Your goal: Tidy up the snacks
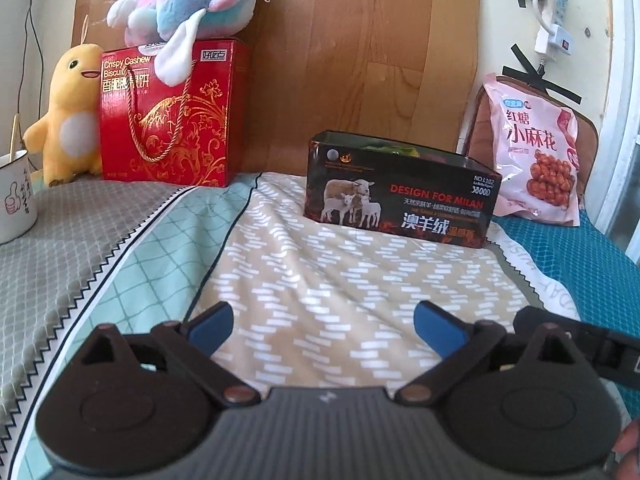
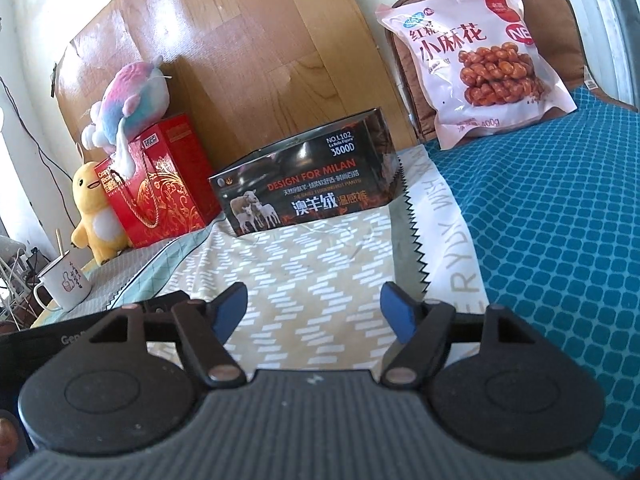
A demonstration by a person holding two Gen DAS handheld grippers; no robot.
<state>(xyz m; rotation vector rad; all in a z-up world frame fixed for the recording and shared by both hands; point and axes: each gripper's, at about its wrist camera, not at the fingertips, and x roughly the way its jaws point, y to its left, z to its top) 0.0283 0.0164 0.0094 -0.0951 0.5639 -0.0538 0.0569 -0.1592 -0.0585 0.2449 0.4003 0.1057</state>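
A black open-topped box [image 1: 400, 196] with sheep printed on it stands on the patterned cloth; something green shows inside it. It also shows in the right wrist view [image 2: 312, 184]. A pink bag of twisted snacks [image 1: 536, 152] leans against a brown cushion at the right, also seen in the right wrist view [image 2: 476, 60]. A red biscuit gift box [image 1: 168, 116] stands at the back left, also in the right wrist view [image 2: 164, 184]. My left gripper [image 1: 324, 328] is open and empty above the cloth, well short of the black box. My right gripper [image 2: 314, 312] is open and empty too.
A pastel plush [image 1: 188, 4] sits on the red box and a yellow plush [image 1: 68, 116] stands beside it. A white mug [image 1: 14, 196] with a stick in it stands at the left. A wooden board [image 1: 340, 60] backs the surface. A blue mat [image 2: 560, 220] lies at the right.
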